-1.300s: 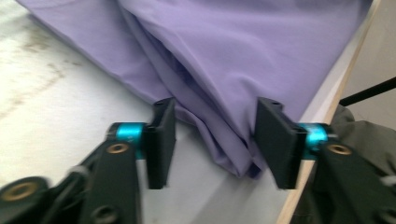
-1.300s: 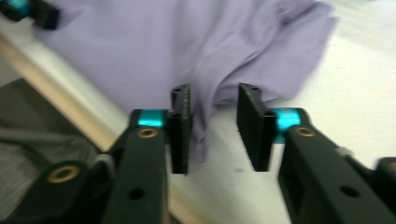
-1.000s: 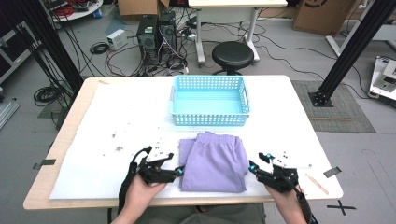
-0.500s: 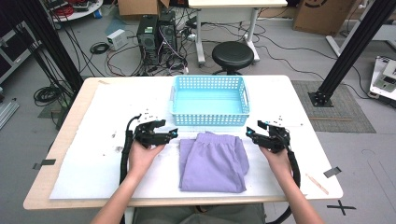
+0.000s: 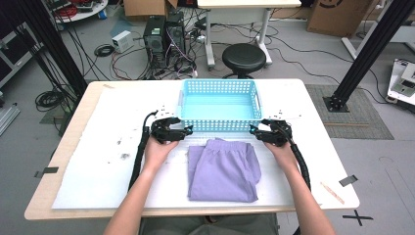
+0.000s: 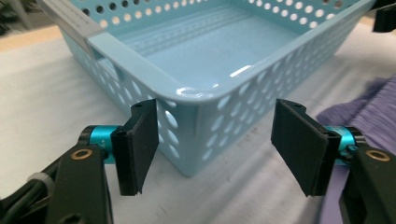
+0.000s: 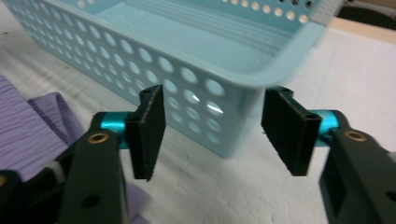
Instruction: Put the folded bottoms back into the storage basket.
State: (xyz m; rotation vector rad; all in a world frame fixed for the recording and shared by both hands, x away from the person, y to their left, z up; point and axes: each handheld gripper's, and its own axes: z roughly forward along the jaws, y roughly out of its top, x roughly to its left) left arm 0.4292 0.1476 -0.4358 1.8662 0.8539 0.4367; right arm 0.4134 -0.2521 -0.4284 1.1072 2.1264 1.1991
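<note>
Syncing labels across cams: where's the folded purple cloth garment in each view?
High view: the folded purple cloth garment lies centre-bottom, just in front of the light blue perforated plastic basket.
Left gripper view: the garment is at the right edge, behind the right-hand jaw.
Right gripper view: the garment is at the lower left, behind the left-hand jaw.
Shared landmark: the basket's near wall.

Glossy plastic basket [image 6: 224, 88] w/ perforated walls, purple crinkly cloth [image 5: 224, 169], matt white sheet [image 5: 98, 166] over wood table [image 5: 41, 208].
</note>
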